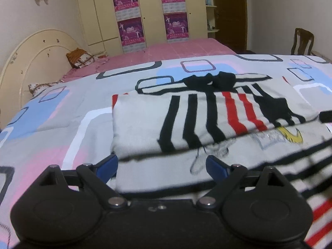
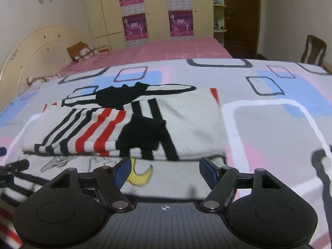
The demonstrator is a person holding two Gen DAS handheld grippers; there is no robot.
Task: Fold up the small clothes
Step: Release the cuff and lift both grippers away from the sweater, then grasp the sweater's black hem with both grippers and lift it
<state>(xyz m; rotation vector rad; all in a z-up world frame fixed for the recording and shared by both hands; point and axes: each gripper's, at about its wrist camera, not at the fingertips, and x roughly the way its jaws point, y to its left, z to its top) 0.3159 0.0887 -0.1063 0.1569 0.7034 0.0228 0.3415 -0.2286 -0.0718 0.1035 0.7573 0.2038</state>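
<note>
A small white garment with black and red stripes lies on the bed, its far half folded back over the near half. It shows in the right wrist view too, with a yellow print on the lower layer. My left gripper is open, its blue fingertips at the garment's near left edge. My right gripper is open over the near edge of the lower layer, holding nothing. The left gripper's tip shows at the left edge of the right wrist view.
The garment lies on a patterned quilt in grey, pink and blue. Behind is a pink sheet, pillows, a curved headboard, a wardrobe with posters and a wooden chair.
</note>
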